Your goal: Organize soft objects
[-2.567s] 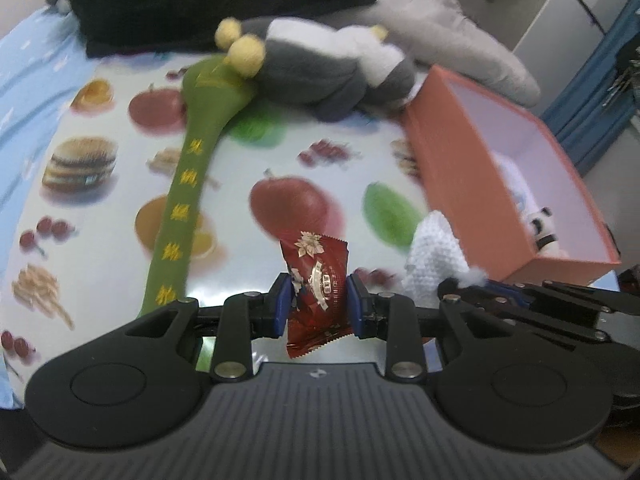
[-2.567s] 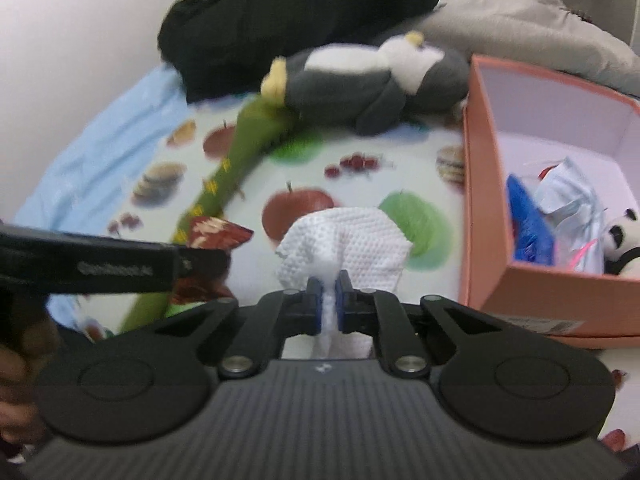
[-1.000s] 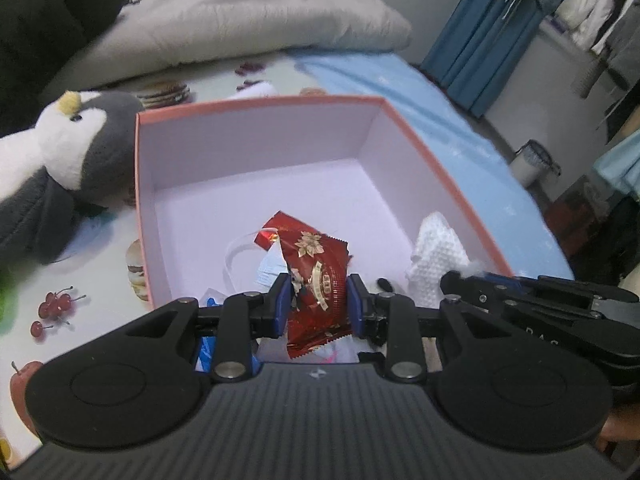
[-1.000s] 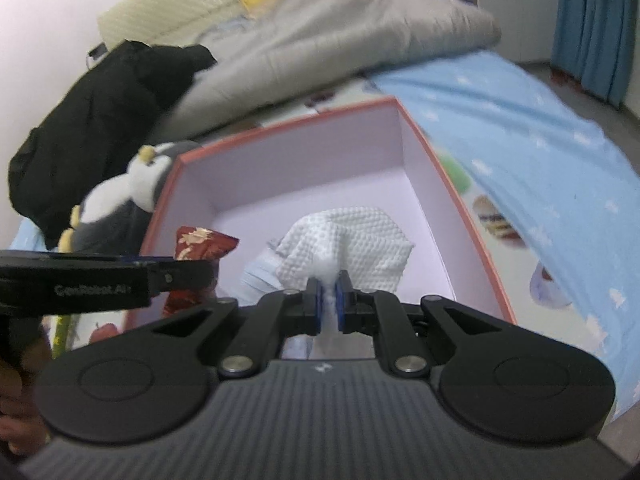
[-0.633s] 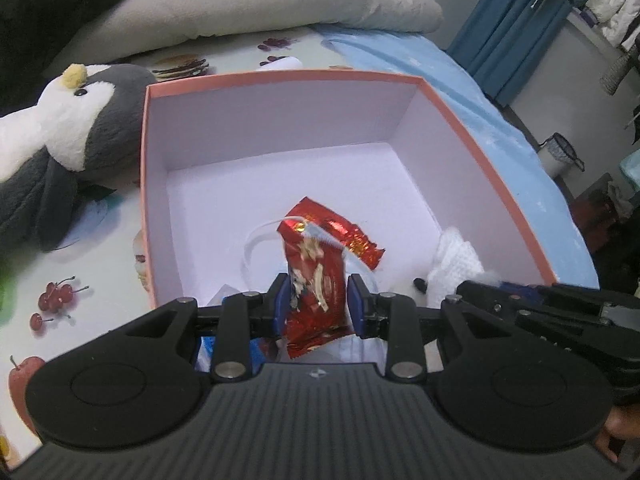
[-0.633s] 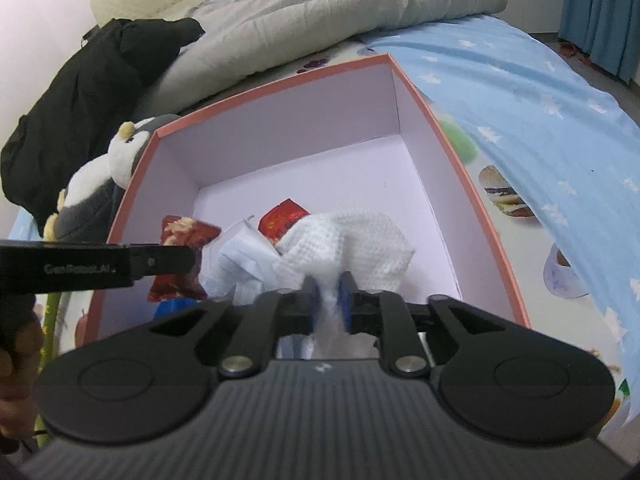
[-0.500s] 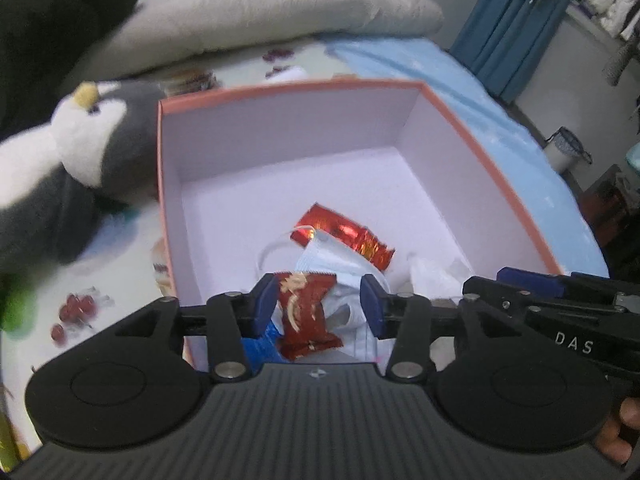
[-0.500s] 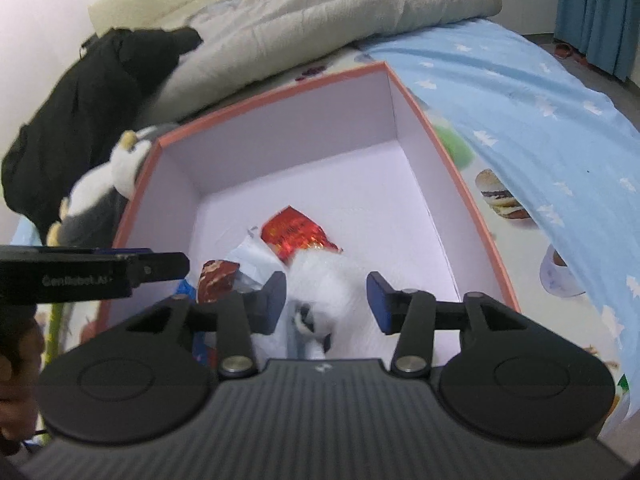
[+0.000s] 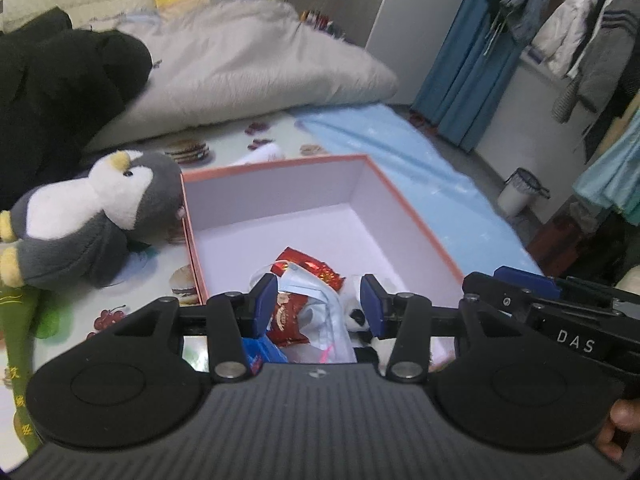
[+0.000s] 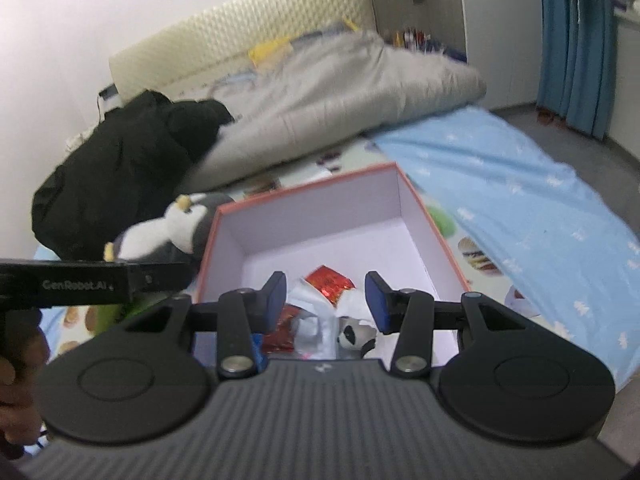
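- The left tongs (image 9: 318, 304) are hanging spread and empty above the near end of the salmon-rimmed box (image 9: 412, 216), their jaws having just been opening.
- The right tongs (image 10: 326, 300) are likewise standing apart, pinching nothing, after just opening.
- Red snack packets (image 9: 288, 318), a face mask (image 9: 316, 288) and a small panda toy (image 10: 352, 336) are lying inside the box.
- A plush penguin (image 9: 96, 208) is lying just left of the box on the bed's food-print mat (image 9: 160, 268).
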Motion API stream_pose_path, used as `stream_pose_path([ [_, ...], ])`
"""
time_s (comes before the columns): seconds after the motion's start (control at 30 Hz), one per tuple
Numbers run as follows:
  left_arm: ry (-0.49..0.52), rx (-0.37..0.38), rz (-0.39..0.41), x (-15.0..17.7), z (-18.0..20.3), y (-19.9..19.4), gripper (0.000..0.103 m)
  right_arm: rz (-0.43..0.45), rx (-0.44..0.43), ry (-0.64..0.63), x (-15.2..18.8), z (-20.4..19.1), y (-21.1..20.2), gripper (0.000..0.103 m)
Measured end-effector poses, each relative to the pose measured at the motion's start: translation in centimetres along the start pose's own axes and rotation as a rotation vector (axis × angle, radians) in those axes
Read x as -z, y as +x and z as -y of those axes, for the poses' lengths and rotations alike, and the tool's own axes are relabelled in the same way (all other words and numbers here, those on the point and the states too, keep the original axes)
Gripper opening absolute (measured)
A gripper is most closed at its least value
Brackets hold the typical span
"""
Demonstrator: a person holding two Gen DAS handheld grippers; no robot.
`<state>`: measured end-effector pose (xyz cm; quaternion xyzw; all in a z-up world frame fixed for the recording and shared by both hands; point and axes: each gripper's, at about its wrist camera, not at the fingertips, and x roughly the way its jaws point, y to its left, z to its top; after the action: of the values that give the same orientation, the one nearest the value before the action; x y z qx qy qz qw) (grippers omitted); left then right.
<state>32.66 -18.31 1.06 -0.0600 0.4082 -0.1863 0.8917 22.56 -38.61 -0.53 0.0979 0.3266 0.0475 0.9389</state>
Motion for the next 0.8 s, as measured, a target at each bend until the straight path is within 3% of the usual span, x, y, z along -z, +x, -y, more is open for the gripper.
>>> stream_pose_path([
  [0.37,0.032,0.044,0.121,4.3,1.7,-10.3,0.052,0.128,0.029,-0.010,2.3,-3.7,-9.3,0.047],
  [0.8,0.035,0.039,0.162,11.0,3.3,-15.8,0.052,0.141,0.057,-0.013,7.8,-5.0,-14.2,0.047],
])
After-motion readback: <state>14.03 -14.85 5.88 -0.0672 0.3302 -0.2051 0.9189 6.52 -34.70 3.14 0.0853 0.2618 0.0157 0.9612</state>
